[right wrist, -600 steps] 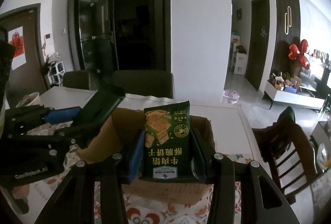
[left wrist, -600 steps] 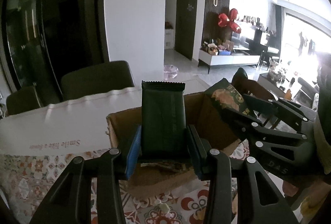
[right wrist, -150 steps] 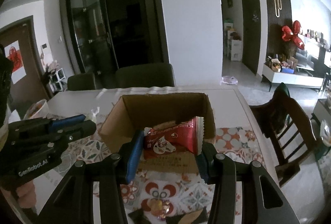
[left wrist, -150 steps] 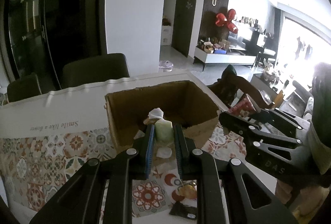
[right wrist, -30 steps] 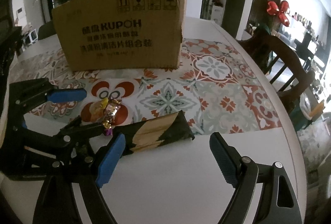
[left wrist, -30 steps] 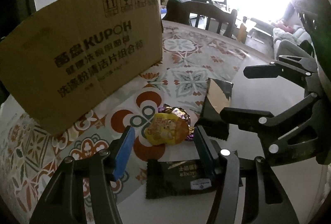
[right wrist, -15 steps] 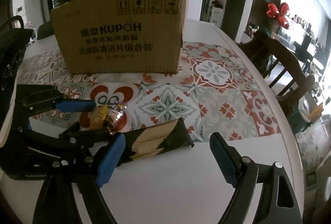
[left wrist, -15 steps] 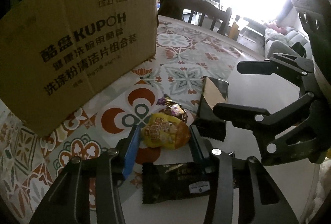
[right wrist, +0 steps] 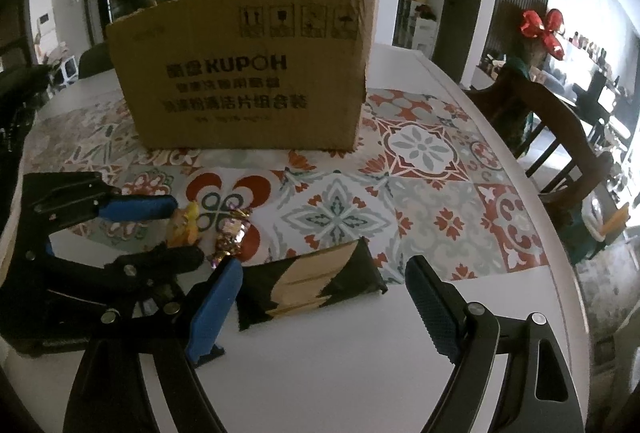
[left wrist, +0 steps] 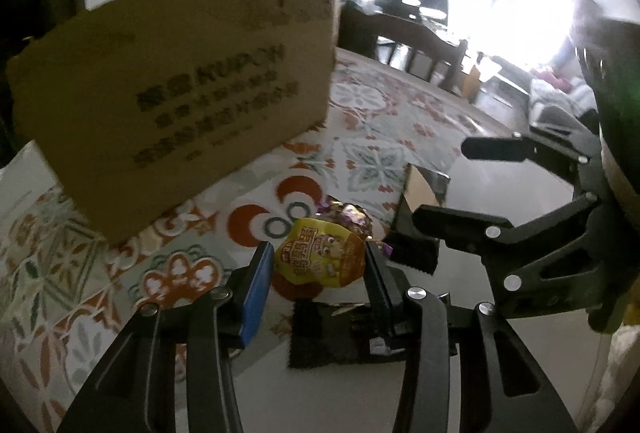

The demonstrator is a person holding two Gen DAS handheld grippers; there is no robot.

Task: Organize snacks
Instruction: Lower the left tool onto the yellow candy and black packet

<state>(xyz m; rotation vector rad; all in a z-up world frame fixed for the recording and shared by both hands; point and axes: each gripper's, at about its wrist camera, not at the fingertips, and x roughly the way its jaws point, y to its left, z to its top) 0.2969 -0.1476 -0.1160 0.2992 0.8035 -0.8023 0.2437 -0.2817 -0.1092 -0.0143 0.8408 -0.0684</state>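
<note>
While clamped on the yellow snack [left wrist: 320, 258] in front of the box [left wrist: 180, 89], left gripper [left wrist: 318, 265] narrowed, both pads pressing its sides. Right gripper [right wrist: 320, 297] spread wide and empty, straddling the dark packet [right wrist: 308, 287] lying on the bench [right wrist: 360, 361].

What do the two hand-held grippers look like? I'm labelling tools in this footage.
Both match: the left hand-held gripper and the right hand-held gripper have matte black skeletal frames with cut-out openings, silver screw heads at the joints, and blue textured pads lining the fingers. No cables show.
</note>
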